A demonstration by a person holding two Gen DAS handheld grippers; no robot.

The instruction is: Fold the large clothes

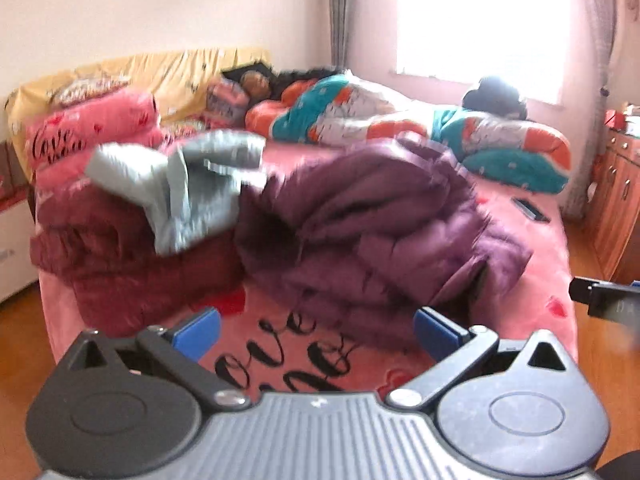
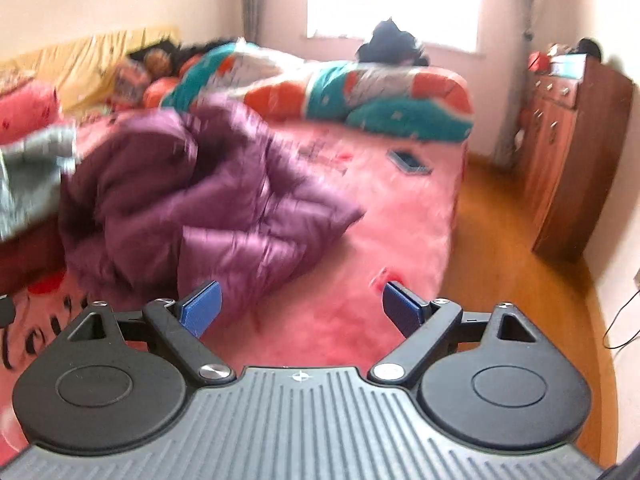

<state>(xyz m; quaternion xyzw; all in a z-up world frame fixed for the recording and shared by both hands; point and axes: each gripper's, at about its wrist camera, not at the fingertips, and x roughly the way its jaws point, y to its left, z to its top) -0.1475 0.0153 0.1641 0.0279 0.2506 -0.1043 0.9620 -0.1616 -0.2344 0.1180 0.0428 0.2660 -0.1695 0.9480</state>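
A purple padded coat lies crumpled on the pink bed cover. A dark red coat lies folded to its left, with a grey garment heaped on top. My left gripper hovers open over the near edge of the bed, just short of the purple coat, with nothing between its blue pads. My right gripper is open too, above the pink cover at the coat's near right corner. The tip of the right gripper shows at the right edge of the left wrist view.
A teal, orange and white quilt lies rolled along the far side of the bed. A folded pink blanket sits at the back left. A dark phone lies on the cover. A wooden cabinet stands on the right by the wood floor.
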